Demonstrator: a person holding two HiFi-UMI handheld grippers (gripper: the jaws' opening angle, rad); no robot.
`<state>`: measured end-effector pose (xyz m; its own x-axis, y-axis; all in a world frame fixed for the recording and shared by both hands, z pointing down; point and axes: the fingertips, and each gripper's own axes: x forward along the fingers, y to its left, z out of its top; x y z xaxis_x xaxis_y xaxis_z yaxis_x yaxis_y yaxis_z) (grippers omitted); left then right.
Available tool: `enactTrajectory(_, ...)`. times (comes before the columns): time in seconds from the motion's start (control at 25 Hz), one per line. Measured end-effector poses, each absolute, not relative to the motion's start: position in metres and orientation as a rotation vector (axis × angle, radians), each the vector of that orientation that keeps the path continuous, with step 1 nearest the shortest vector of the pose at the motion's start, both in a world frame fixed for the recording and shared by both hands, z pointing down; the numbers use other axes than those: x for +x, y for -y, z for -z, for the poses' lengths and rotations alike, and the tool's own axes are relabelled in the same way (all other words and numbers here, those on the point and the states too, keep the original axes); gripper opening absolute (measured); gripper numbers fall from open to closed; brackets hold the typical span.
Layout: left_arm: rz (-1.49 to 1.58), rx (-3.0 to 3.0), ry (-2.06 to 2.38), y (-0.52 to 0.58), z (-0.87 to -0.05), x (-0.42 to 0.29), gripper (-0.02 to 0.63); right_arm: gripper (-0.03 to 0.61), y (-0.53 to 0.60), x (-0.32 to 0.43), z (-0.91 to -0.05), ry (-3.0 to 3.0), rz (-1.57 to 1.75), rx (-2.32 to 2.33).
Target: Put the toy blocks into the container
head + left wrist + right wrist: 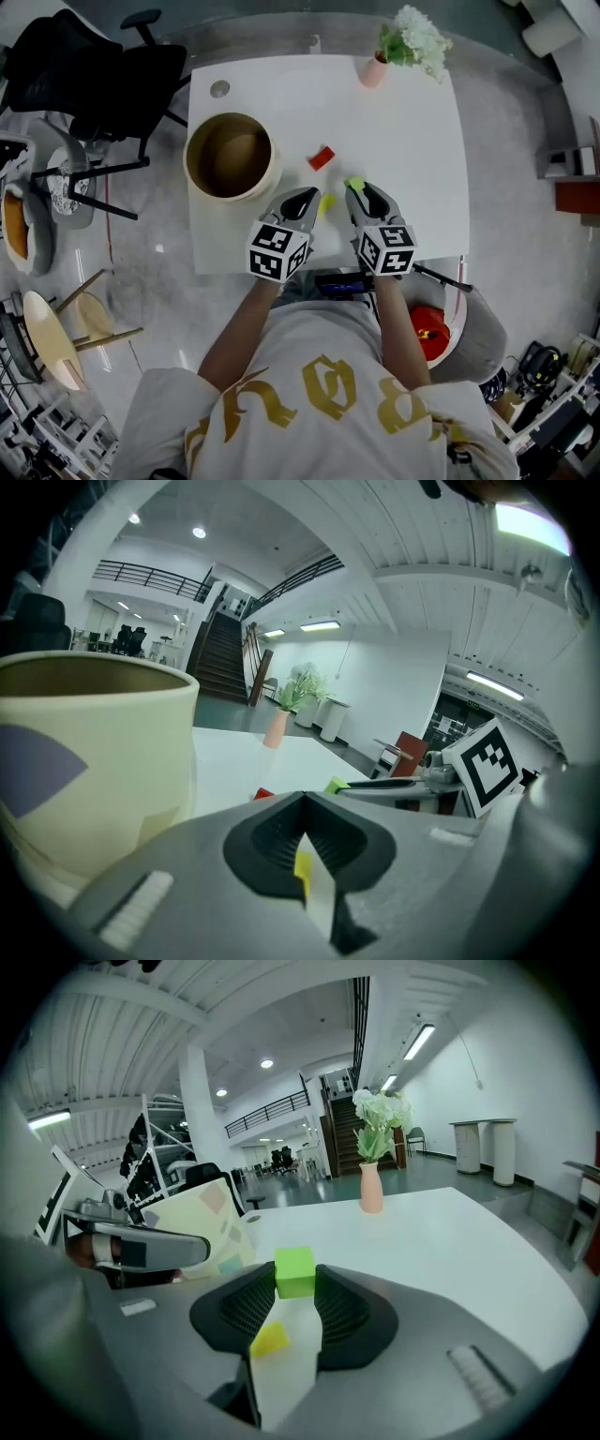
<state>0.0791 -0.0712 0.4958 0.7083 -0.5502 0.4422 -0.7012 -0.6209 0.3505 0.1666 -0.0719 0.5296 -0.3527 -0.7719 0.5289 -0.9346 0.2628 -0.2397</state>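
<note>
**Right gripper clamps green block; left gripper closed on nothing**

In the head view a white table [403, 141] fills the middle of the frame. The round container [230, 155] stands at its left edge, open side up.

The right gripper [296, 1283] has its jaws narrowed onto the green block [295, 1271], which sits pinched at the very tips. It is off the table, just right of centre in the head view.

The left gripper [302, 797] is beside it to the left. Its tips meet and nothing is between them. Its own view looks past the container's cream wall at the left of the frame.

The yellow block [327, 202] lies on the table between the two grippers, just right of the left one. Both gripper views show it through the slit behind the jaw tips.

The red block [322, 157] lies on the table, right of the container and above both grippers in the frame, apart from all of them. All three blocks are outside the container.

A pink vase [373, 71] of white flowers stands at the table's top edge, right of centre. A black chair [103, 75] stands on the floor at upper left.
</note>
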Motion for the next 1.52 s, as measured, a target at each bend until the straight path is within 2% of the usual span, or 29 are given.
enactTrajectory(0.76, -0.197, 2.472, 1.113, 0.065, -0.425, 0.022, 0.001, 0.161, 0.073, 0.109, -0.458, 2.409, -0.56, 1.481)
enactTrajectory(1.28, -0.024, 2.431, 1.275, 0.065, -0.39, -0.047, 0.001, 0.16, 0.081, 0.056, -0.423, 2.526, -0.492, 1.391)
enactTrajectory(1.52, -0.039, 2.387, 1.375, 0.07, -0.387, -0.083, 0.001, 0.16, 0.087, 0.02, -0.408, 2.587, -0.442, 1.303)
